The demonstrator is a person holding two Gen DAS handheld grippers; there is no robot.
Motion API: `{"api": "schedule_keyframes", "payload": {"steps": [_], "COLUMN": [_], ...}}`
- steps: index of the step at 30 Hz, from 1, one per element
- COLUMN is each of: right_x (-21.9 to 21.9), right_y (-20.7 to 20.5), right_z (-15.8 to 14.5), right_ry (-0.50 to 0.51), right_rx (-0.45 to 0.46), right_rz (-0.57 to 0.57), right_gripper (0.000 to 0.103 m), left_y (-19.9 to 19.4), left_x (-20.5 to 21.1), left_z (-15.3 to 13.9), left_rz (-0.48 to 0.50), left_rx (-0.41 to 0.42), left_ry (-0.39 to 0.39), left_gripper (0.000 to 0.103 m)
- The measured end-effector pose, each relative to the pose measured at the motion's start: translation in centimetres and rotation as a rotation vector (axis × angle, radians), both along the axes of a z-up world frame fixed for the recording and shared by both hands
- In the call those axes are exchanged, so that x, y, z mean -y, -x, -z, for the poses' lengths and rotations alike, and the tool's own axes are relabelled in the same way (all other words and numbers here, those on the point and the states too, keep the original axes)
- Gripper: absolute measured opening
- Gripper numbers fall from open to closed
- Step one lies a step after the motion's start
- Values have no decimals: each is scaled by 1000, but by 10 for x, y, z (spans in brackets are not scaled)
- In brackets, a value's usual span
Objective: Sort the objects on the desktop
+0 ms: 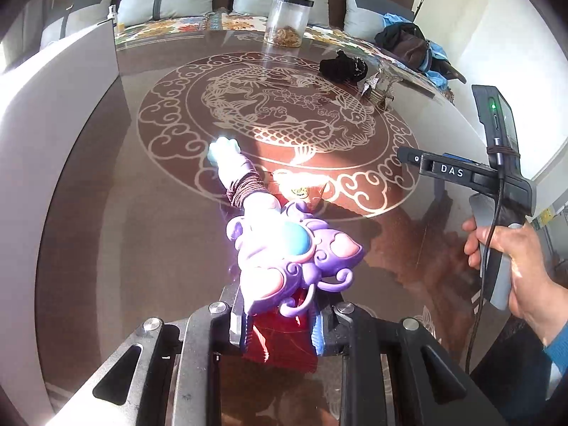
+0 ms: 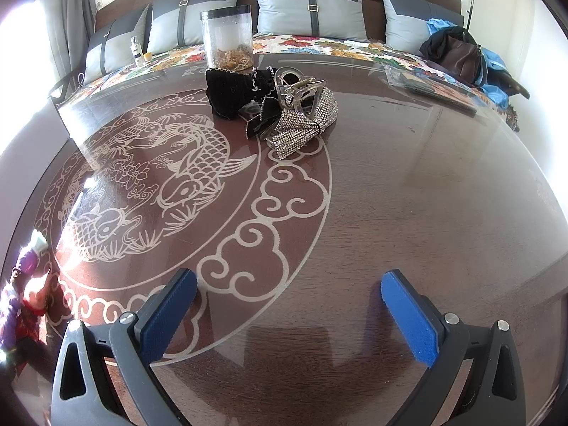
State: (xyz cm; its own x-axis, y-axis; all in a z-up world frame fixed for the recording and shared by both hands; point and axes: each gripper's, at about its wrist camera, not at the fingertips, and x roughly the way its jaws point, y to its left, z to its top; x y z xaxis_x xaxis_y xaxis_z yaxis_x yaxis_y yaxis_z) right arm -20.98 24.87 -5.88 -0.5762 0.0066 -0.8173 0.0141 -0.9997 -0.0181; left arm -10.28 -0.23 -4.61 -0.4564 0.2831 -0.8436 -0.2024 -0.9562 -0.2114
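My left gripper (image 1: 280,333) is shut on a purple toy scepter (image 1: 294,252) with a teal gem, pink lobes and a pale handle wound with brown cord. It holds the scepter above the glass table (image 1: 142,248), handle pointing away. The scepter also shows at the far left edge of the right wrist view (image 2: 21,284). My right gripper (image 2: 289,314) is open and empty over the table, its blue pads (image 2: 408,316) wide apart; it shows in the left wrist view (image 1: 411,156) to the right. A black velvet hair accessory (image 2: 230,92) and rhinestone bows (image 2: 301,127) lie at the far middle.
A clear jar with a black lid (image 2: 227,39) stands at the table's far edge. A flat clear packet (image 2: 426,85) lies at the far right. Behind the table is a sofa with grey cushions (image 2: 312,7), a small bottle (image 2: 136,51) and a brown bag (image 2: 458,53).
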Motion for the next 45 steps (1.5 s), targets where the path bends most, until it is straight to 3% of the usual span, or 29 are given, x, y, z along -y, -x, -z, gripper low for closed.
{"api": "schedule_keyframes", "payload": {"steps": [3, 4, 5, 8, 10, 12, 13, 16, 18, 20, 21, 25, 30, 33, 34, 39, 42, 45], "right_x": [0, 1, 4, 45, 101, 158, 180, 228, 248, 261, 264, 247, 197, 169, 160, 117, 111, 107], "right_y": [0, 3, 9, 11, 15, 17, 17, 15, 10, 2, 0, 2, 3, -2, -6, -27, -26, -25], "right_z": [0, -2, -6, -35, -50, -49, -47, -31, -24, -23, -26, -36, -66, -76, -77, -63, -40, -34], "right_ry": [1, 12, 56, 361, 406, 359, 336, 246, 159, 76, 80, 70, 57, 42, 42, 43, 76, 94], "right_rx": [0, 42, 117, 216, 304, 427, 473, 602, 625, 600, 582, 521, 427, 417, 416, 438, 457, 473], "right_rz": [1, 1, -14, -139, -302, -431, -463, -521, -543, -574, -593, -562, -495, -479, -469, -435, -416, -394], "right_gripper": [103, 103, 102, 101, 99, 90, 77, 73, 70, 43, 35, 29, 27, 23, 19, 19, 19, 27], "left_y": [-12, -16, -22, -31, -35, -39, -42, -53, -58, -61, -62, -65, -76, -82, -85, -85, -82, -84], "left_x": [2, 2, 3, 9, 15, 18, 18, 22, 24, 26, 27, 31, 35, 46, 49, 48, 49, 52], "left_z": [1, 1, 2, 3, 3, 3, 3, 3, 4, 4, 4, 4, 1, -2, -4, -15, -16, -16], "left_rz": [16, 29, 39, 37, 21, 18, 19, 19, 16, 15, 15, 21, 4, -24, -32, -54, -53, -58], "left_rx": [0, -8, -17, -30, -25, -24, -26, -36, -39, -41, -39, -29, -55, -64, -73, -100, -104, -103], "left_ry": [0, 9, 15, -2, -33, -40, -38, -41, -50, -58, -61, -86, -111, -109, -96, -3, 44, 46], "left_gripper": [25, 25, 25, 25, 25, 25, 25, 25, 25, 25, 25, 25, 25, 25, 25, 25, 25, 25]}}
